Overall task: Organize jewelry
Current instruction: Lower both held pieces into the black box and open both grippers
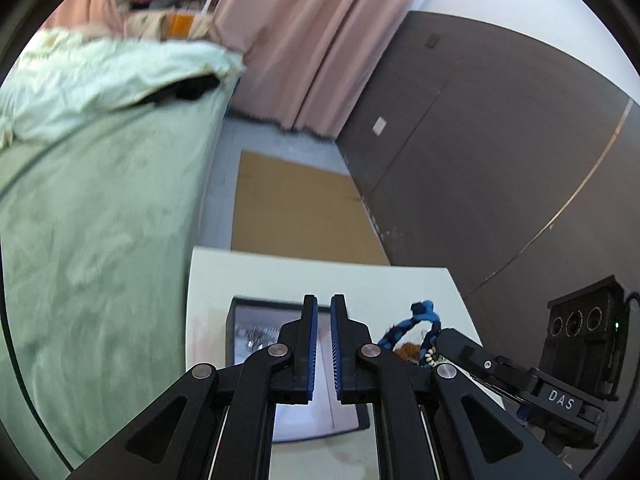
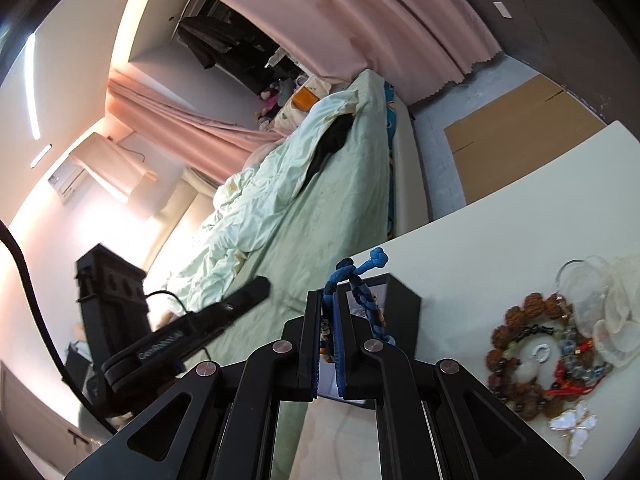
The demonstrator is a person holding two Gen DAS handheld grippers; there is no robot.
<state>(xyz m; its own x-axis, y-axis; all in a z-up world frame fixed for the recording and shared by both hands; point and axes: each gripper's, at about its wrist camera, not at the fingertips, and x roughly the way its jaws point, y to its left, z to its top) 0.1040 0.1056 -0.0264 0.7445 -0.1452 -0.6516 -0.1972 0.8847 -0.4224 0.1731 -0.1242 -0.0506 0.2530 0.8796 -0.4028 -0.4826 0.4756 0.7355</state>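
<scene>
Carrying looked the step: over the white table [image 2: 500, 216] and dark box [image 1: 256, 308], right gripper [image 2: 329, 334] pinched the blue braided bracelet [image 2: 360, 276] at its 12 o'clock, left gripper [image 1: 324, 344] nearly closed, empty; next, probably lower and release into box.

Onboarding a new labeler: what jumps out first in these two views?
The blue braided bracelet pinched in the right hand-held gripper, raised above the dark open box on the white table. To its right lies a heap of beaded bracelets with a white butterfly piece. The left hand-held gripper hovers over the box, nearly closed, holding nothing.
</scene>
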